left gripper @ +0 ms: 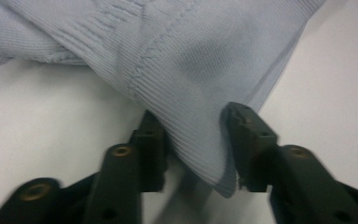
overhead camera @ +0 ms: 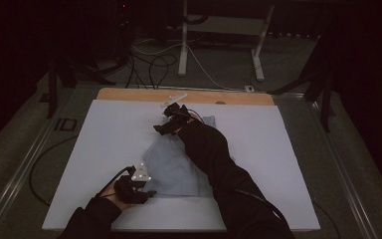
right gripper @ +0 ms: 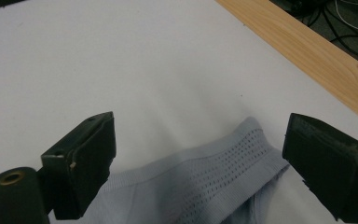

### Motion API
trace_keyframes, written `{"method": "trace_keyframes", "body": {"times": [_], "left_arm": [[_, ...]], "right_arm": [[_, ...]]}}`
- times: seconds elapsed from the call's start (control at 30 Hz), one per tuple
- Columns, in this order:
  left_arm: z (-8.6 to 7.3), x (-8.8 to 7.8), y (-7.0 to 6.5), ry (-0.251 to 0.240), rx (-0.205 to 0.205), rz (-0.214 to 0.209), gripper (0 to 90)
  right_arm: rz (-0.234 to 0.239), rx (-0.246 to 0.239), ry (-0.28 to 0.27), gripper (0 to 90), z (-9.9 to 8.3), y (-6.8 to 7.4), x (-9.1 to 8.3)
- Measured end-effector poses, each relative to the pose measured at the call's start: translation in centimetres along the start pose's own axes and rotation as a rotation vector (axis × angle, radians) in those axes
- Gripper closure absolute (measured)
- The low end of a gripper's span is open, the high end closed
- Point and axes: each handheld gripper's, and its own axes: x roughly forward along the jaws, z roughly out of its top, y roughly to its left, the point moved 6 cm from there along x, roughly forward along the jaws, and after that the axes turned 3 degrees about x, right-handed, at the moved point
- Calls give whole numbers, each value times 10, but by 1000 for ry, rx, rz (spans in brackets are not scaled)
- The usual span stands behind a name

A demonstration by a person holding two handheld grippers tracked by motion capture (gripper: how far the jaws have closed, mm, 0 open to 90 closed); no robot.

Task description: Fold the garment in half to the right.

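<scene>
Left gripper (left gripper: pixel 193 140), partly open at frame bottom, straddles the shirt (left gripper: pixel 191 60) hem; right gripper (right gripper: pixel 196 158), wide open, straddles its far edge, probably for spreading.

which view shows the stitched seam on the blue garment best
The left gripper view: the seam runs close and sharp across the light blue garment, down toward the left gripper. The right gripper view shows a perforated hem band instead. The high view shows the whole garment, too small for stitching.
</scene>
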Motion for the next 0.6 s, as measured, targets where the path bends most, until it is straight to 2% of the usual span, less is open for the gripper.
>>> {"method": "trace_keyframes", "body": {"times": [0.1, 0.17, 0.3, 0.43, 0.47, 0.57, 0.6], "left_arm": [[3, 0, -2, -7, 2, -8, 763], [6, 0, -2, -28, -9, 6, 824], [8, -1, -3, -48, -2, 21, 845], [10, -5, -2, -79, -14, 29, 848], [10, -5, -2, -88, -22, 25, 850], [11, -7, -2, -104, -21, 35, 851], [12, -8, -3, -108, -24, 34, 851]], "right_arm": [[2, 12, 11, 96, 2, 0, 1], [11, 25, 14, 96, 2, -1, 1], [2, 21, 21, 96, 3, -6, 4], [-16, 70, 13, 96, 5, -9, 7], [-29, 68, 17, 95, 5, -12, 9], [-18, 87, 17, 96, 6, -14, 12], [-22, 78, 21, 96, 6, -15, 14]]}}
